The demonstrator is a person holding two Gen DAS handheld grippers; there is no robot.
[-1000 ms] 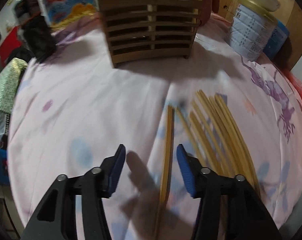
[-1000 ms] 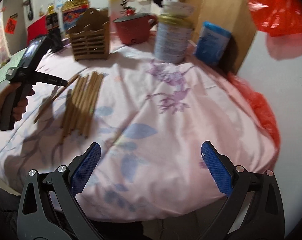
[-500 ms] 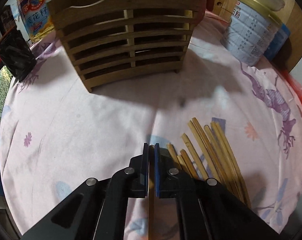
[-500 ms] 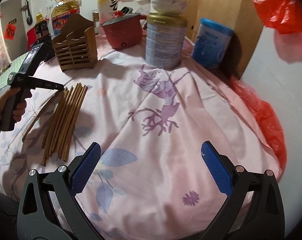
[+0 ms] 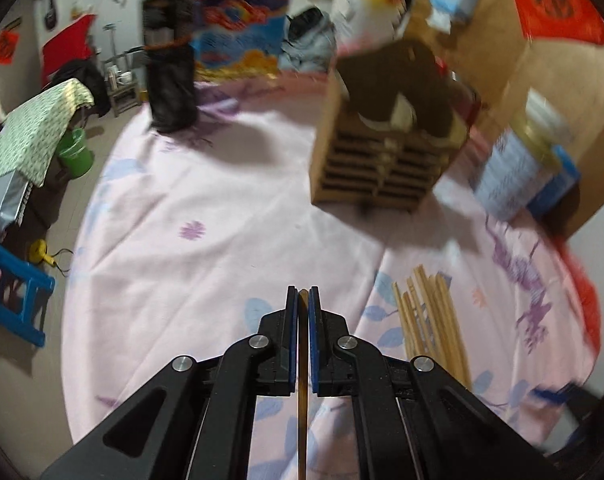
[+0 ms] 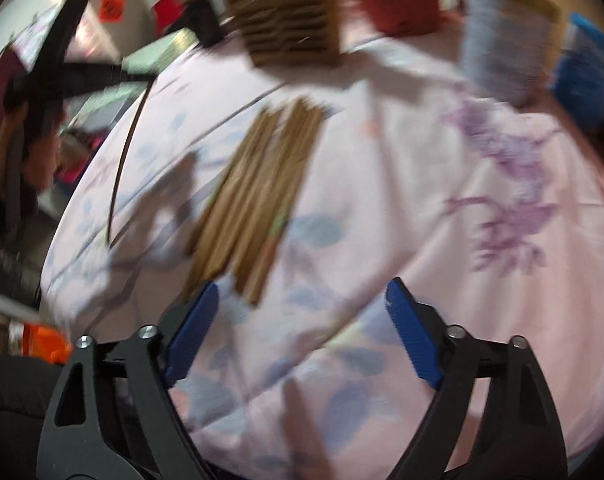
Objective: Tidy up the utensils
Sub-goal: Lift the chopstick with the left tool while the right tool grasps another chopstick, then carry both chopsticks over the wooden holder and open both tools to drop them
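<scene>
My left gripper [image 5: 303,298] is shut on a single wooden chopstick [image 5: 303,384] and holds it lifted above the pink flowered cloth. In the right wrist view that chopstick [image 6: 125,156] hangs from the left gripper [image 6: 144,80] at the far left. Several more chopsticks [image 5: 430,320] lie in a bundle to the right, and the bundle of chopsticks [image 6: 258,196] shows just ahead of my right gripper [image 6: 302,308]. The right jaws are closing with nothing between them. A slatted wooden utensil holder [image 5: 386,160] stands at the back of the table.
A blue-and-white tin [image 5: 510,172] and a blue tub [image 5: 558,184] stand right of the holder. A dark bottle [image 5: 170,68] and a colourful box [image 5: 238,36] sit at the back left. A red pot [image 6: 398,0] stands behind the holder. The table edge drops off to the left, with a blue stool [image 5: 10,296] below.
My left gripper shut on one chopstick and lifted it off the cloth. My right gripper swung left and down over the bundle, and its jaws narrowed.
</scene>
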